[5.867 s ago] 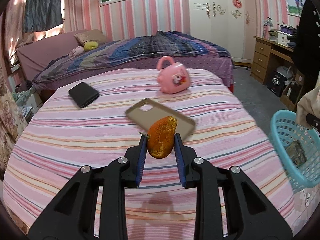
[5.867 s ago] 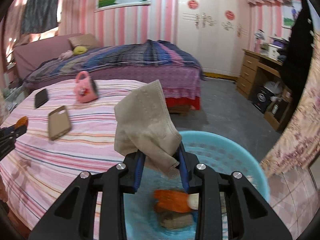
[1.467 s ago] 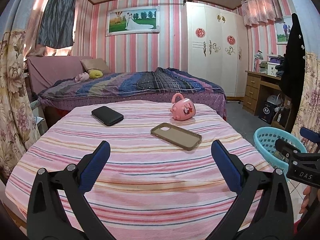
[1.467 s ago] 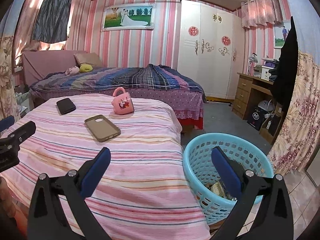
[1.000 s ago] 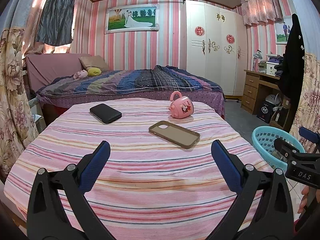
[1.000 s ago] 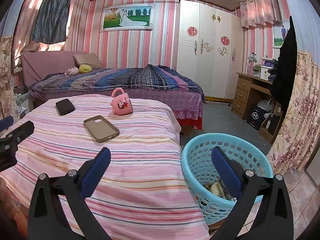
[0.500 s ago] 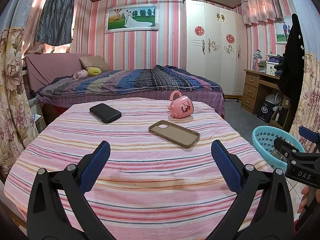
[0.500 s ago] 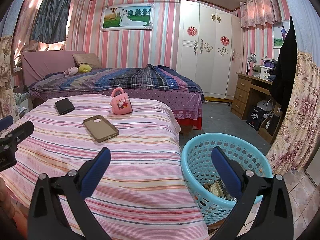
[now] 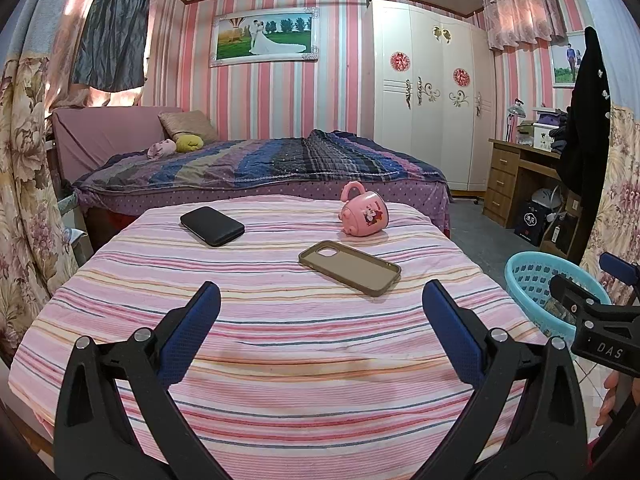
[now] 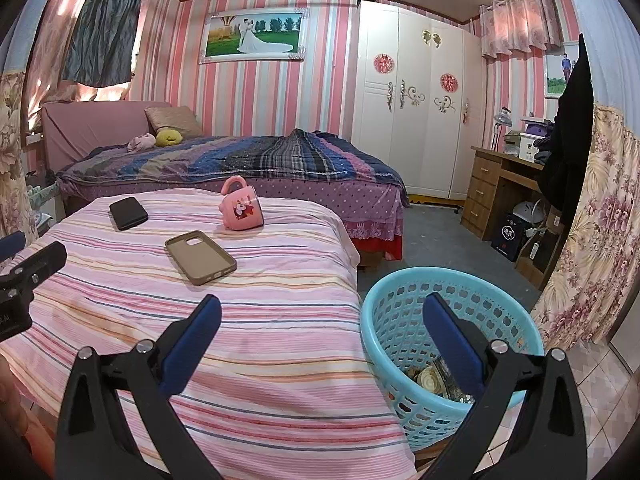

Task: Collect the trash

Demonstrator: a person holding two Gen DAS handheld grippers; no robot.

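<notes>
Blue basket (image 10: 404, 308), contents half hidden behind spread right tongs (image 10: 320, 330)

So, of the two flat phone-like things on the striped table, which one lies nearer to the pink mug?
The tan phone case, lying hollow side up just in front of the pink mug. The black phone lies farther off, toward the table's left side.

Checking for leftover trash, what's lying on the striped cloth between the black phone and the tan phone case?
Nothing: in the left wrist view, only bare pink striped cloth separates the black phone from the tan phone case.
</notes>
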